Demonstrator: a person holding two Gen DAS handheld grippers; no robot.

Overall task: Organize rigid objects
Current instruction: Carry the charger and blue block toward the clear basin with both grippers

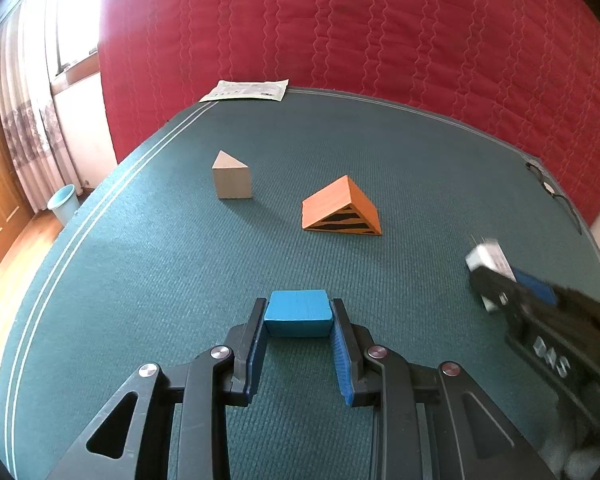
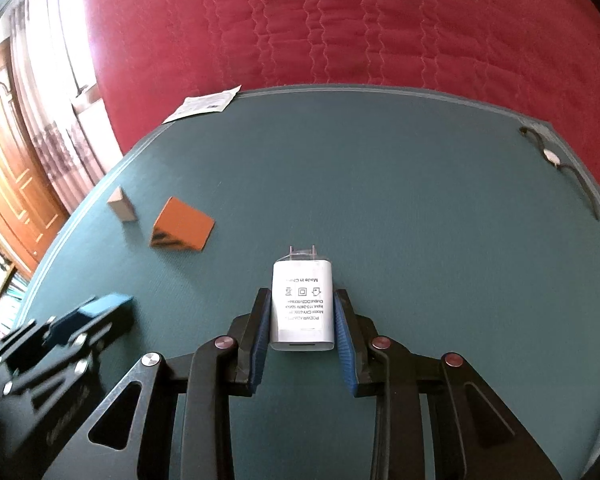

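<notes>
My left gripper (image 1: 298, 314) is shut on a blue wooden block (image 1: 298, 312), held low over the green table (image 1: 160, 248). My right gripper (image 2: 302, 308) is shut on a white power adapter (image 2: 302, 304) whose prongs point away from me. In the left wrist view that right gripper (image 1: 496, 280) appears blurred at the right edge with the adapter (image 1: 488, 258). Ahead of the blue block lie an orange wedge with black stripes (image 1: 340, 210) and a pale wooden prism (image 1: 231, 178). The right wrist view shows the wedge (image 2: 182, 226), the prism (image 2: 122, 204) and the left gripper (image 2: 100, 312) at the left.
A white paper sheet (image 1: 246, 90) lies at the table's far left corner. Dark-framed glasses (image 1: 554, 192) rest near the far right edge. A red quilted cover (image 1: 360, 28) rises behind the table. A light blue bin (image 1: 63, 202) stands on the wooden floor at the left.
</notes>
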